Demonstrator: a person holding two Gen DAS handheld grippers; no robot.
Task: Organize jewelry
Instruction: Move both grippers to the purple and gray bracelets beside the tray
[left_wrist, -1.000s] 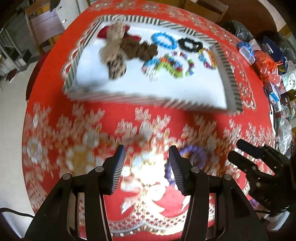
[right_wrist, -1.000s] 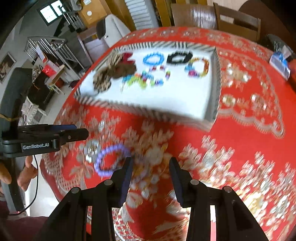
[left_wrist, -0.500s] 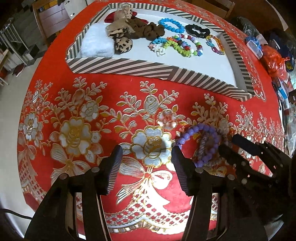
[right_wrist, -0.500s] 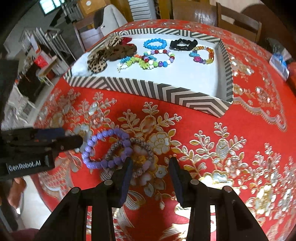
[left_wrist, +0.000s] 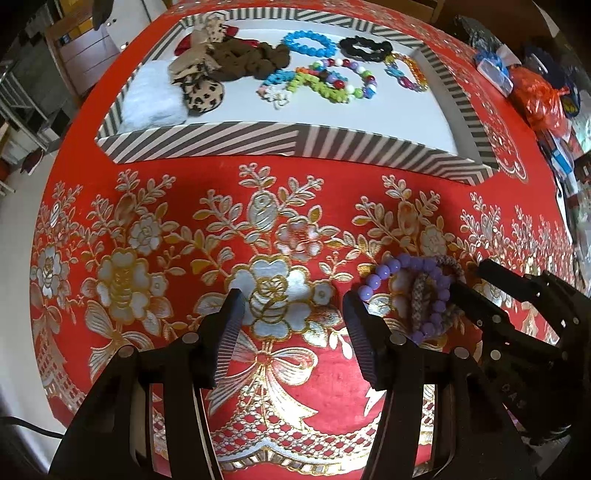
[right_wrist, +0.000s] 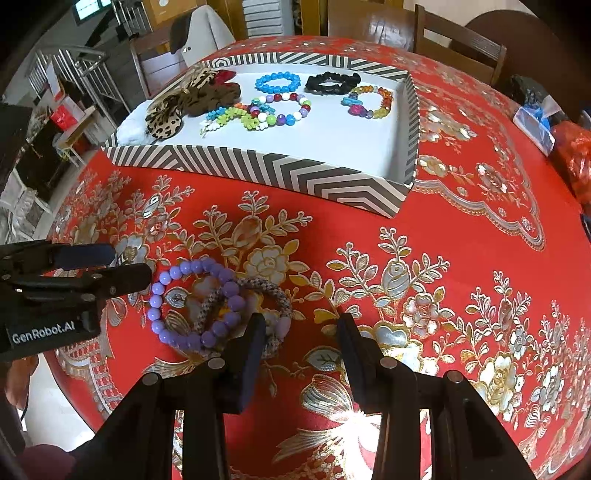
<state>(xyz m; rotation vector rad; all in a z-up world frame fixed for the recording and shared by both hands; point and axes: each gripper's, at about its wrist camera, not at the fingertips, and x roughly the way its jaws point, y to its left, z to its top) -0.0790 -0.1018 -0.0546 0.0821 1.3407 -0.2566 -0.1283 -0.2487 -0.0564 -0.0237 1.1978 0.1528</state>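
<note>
A purple round-bead bracelet (right_wrist: 195, 306) lies on the red, gold-flowered cloth of the surface (right_wrist: 461, 236), overlapping a grey woven rope bracelet (right_wrist: 258, 291). The right hand-held gripper (right_wrist: 300, 341) hangs just beside them, jaws apart and gripping nothing, its left finger over the rope bracelet's edge. The left hand-held gripper (left_wrist: 293, 315) has just been opening; its jaws stand wide with only cloth between. Farther back, a striped cardboard tray (right_wrist: 280, 173) holds coloured bead bracelets and fabric scrunchies.
</note>
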